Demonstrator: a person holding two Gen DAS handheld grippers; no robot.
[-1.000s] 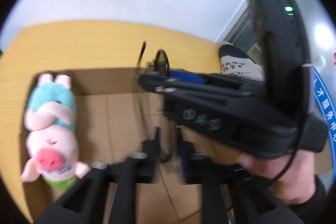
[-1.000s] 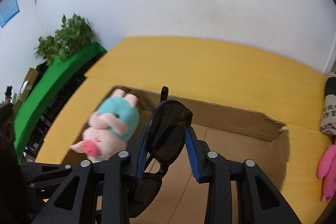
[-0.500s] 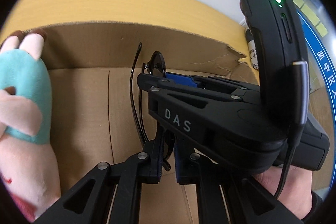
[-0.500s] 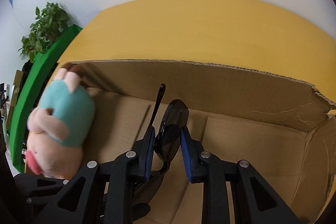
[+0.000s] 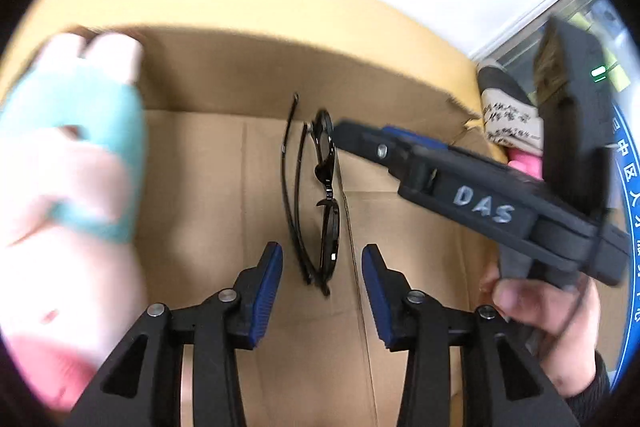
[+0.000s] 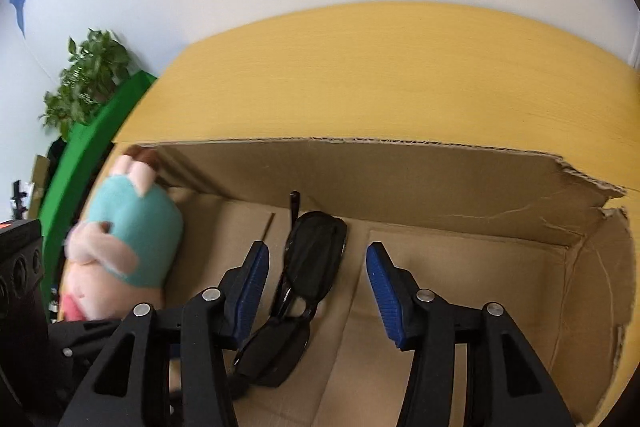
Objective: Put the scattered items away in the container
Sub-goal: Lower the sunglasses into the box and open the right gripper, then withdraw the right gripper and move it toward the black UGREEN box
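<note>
Black sunglasses (image 6: 308,267) lie on the floor of an open cardboard box (image 6: 460,195), with both hand-held grippers spread wide above them.

The left gripper (image 5: 322,291) and the right gripper (image 6: 318,287) each hold nothing, blue pads apart on either side of the sunglasses without touching them. A pink plush pig (image 6: 120,251) in a teal shirt leans against the box's left wall, beside the sunglasses. The box sits on a yellow table (image 6: 400,75). A potted plant (image 6: 86,79) stands beyond the box's far left corner.
</note>
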